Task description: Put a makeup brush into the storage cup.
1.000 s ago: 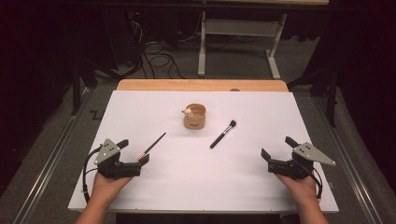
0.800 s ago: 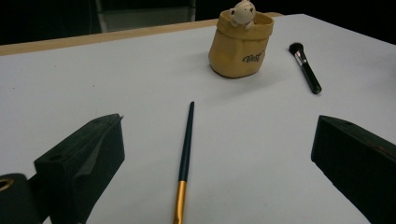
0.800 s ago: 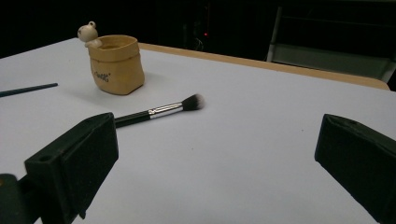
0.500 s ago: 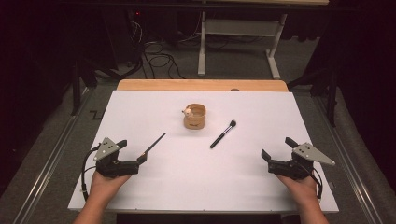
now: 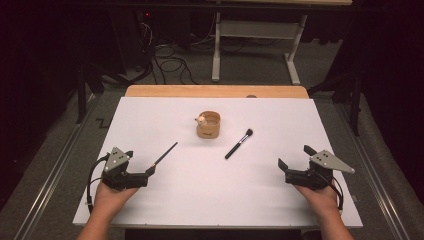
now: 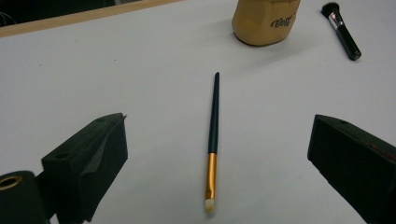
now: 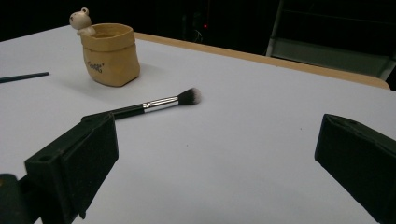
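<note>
The white table (image 5: 200,200) carries a tan pouch-shaped holder (image 5: 208,125) near its middle, a fluffy makeup brush (image 5: 238,143) just to its right, and a thin gold-ferruled brush (image 5: 163,156) lying flat toward the near left. Over the last second the left gripper (image 5: 148,172) has crept forward, so that in the left gripper view the thin brush (image 6: 212,144) now lies between its wide-spread jaws, bristle end nearest. That suggests a pickup is about to begin. The right gripper (image 5: 281,164) has stayed put at the near right, jaws parted and empty.
</note>
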`<state>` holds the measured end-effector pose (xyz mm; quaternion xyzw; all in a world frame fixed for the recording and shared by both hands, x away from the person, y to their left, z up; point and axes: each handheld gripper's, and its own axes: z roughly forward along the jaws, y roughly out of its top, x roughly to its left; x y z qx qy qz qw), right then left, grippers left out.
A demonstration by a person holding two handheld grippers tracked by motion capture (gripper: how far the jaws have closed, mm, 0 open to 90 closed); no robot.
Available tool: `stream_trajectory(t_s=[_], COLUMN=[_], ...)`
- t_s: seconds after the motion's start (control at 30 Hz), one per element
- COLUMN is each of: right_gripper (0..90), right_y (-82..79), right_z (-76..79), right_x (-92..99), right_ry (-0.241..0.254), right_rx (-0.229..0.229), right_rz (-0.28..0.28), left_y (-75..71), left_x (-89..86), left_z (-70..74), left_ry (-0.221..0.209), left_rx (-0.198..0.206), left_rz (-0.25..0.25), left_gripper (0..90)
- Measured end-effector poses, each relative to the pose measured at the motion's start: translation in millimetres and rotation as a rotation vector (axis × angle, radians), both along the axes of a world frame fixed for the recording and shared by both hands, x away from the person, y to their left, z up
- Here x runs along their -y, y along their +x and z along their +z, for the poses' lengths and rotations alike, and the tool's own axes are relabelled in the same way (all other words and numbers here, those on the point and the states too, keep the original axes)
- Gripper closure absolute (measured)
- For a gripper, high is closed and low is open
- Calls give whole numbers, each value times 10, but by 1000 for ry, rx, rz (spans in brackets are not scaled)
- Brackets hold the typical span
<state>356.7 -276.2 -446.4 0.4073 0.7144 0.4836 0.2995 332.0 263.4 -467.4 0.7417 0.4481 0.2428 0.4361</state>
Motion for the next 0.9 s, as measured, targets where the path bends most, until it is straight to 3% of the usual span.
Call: stream_trajectory(t_s=[0.9], right_gripper=[2], right_y=[-79], right_z=[-47], right_x=[42], right_ry=[3], right_rx=[-15], right_rz=[-3], left_y=[97], left_x=[2], left_z=[-63], left_ry=[97], left_rx=[-156], left_rz=[13], left_gripper=[53])
